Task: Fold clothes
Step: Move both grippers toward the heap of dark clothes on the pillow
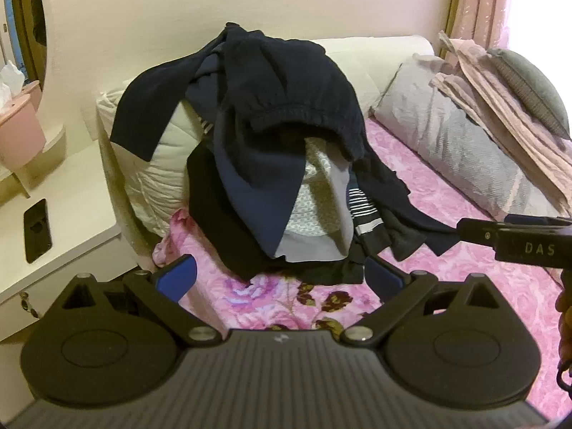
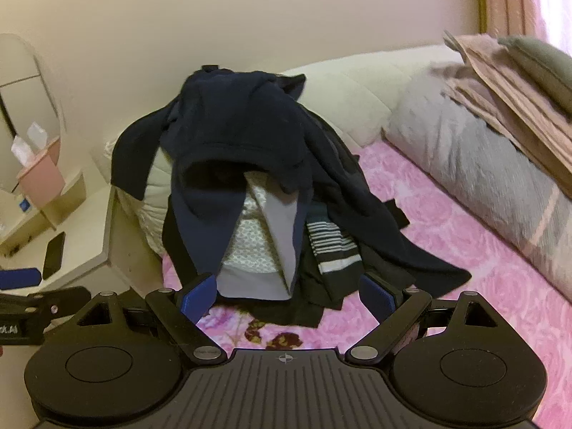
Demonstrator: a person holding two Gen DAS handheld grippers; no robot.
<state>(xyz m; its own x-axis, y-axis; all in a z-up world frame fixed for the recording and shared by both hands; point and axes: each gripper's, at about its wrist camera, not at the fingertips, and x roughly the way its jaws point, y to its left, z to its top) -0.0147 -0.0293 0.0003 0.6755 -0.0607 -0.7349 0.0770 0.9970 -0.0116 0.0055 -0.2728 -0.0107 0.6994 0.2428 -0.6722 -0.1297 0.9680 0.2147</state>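
Note:
A heap of dark clothes (image 1: pixel 271 118) is draped over a white quilted bundle (image 1: pixel 153 171) on the pink floral bed (image 1: pixel 286 307). Navy pants with an elastic waistband (image 2: pixel 232 121) lie on top. A black-and-white striped piece (image 2: pixel 332 246) and a grey garment (image 2: pixel 282 236) hang at the front. My left gripper (image 1: pixel 280 280) is open just short of the heap's lower edge, holding nothing. My right gripper (image 2: pixel 287 300) is also open and empty, its blue pads (image 2: pixel 198 298) flanking the heap's base. In the left wrist view the right gripper (image 1: pixel 464 230) reaches in from the right beside a trailing dark cloth.
A white nightstand (image 1: pixel 71 214) with a black phone (image 1: pixel 37 230) stands left of the bed, a pink tissue box (image 1: pixel 18 132) behind it. A grey pillow (image 1: pixel 450 136) with folded pink blankets (image 1: pixel 500 107) lies at the right. The cream headboard (image 2: pixel 364 85) backs the heap.

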